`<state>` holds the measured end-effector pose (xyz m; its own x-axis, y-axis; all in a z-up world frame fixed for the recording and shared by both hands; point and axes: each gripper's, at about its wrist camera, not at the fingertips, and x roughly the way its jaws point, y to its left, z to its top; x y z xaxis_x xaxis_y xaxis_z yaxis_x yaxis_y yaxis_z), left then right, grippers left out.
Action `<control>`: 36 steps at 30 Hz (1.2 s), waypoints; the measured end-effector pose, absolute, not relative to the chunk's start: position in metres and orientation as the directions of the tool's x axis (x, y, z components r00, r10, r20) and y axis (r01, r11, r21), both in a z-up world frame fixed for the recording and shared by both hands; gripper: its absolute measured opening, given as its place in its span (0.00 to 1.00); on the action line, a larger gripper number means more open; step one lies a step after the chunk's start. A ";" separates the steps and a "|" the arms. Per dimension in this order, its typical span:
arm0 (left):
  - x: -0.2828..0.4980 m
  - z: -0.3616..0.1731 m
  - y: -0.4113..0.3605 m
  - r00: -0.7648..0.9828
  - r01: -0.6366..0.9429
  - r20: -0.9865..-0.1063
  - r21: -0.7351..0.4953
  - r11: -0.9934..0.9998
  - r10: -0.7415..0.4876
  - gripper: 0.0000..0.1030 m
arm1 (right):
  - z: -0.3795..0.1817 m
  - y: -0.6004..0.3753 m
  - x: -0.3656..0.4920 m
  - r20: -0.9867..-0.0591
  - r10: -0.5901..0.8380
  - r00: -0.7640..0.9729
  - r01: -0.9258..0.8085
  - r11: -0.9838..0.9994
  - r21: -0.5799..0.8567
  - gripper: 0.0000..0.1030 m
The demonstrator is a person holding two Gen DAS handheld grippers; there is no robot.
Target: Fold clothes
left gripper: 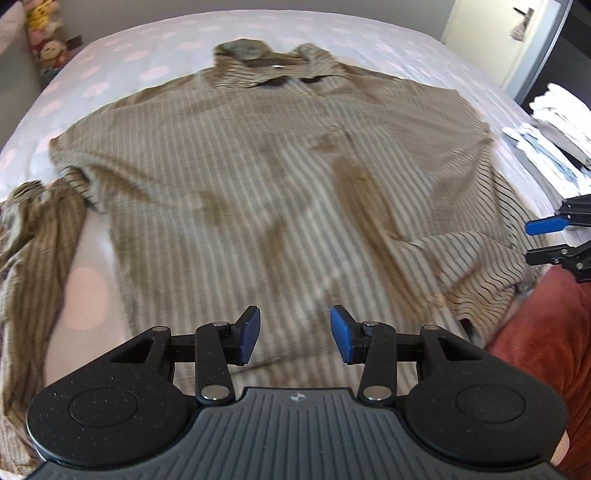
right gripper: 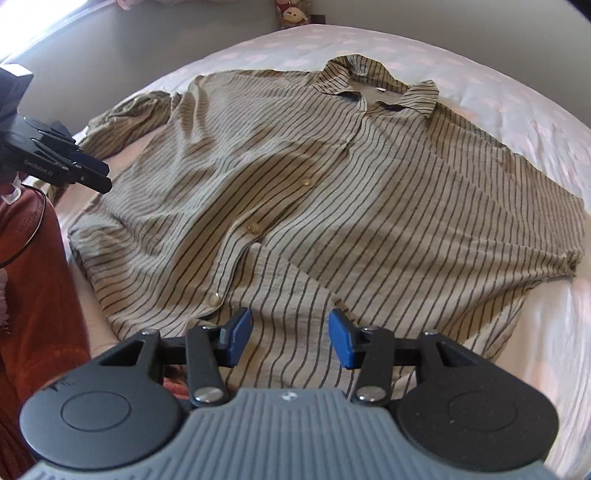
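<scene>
Shirt: a beige striped shirt lies spread flat on the bed, front side up and buttoned, with the collar at the far end from both claws.
Left gripper: the left gripper hangs over the near hem of the shirt, and its blue pads stand apart with only air between them. It holds nothing.
Right gripper: the right gripper is also over the near hem, just beside the lowest button. Its jaws are half wide and empty.
Sleeves: one sleeve lies bunched to the left of the left claw; the other sleeve is folded in to the right of the right claw.
Bed: white sheet with pale pink spots.
Person: a rust-red garment shows to the left of the right claw.
Beyond the bed: soft toys at the far corner and a pile of white cloth at the right edge.
</scene>
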<state>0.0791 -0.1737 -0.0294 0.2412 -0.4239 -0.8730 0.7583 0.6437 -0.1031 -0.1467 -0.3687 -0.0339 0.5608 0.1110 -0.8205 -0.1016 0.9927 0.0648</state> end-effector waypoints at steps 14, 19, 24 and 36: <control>0.059 -0.039 -0.188 0.222 0.741 -0.849 -0.174 0.649 -0.480 0.41 | -0.041 -0.515 -0.187 -0.894 -0.002 0.448 0.321 0.934 0.158 0.49; 0.069 -0.053 -0.184 0.193 0.706 -0.858 -0.216 0.675 -0.477 0.41 | -0.083 -0.540 -0.187 -0.918 0.126 0.376 0.374 0.886 0.274 0.57; 0.081 -0.059 -0.176 0.168 0.651 -0.851 -0.284 0.704 -0.498 0.41 | -0.101 -0.550 -0.196 -0.898 0.251 0.362 0.413 0.820 0.396 0.57; 0.085 -0.062 -0.172 0.143 0.631 -0.845 -0.323 0.705 -0.515 0.41 | -0.086 -0.533 -0.284 -0.825 0.172 0.538 0.479 0.743 0.468 0.03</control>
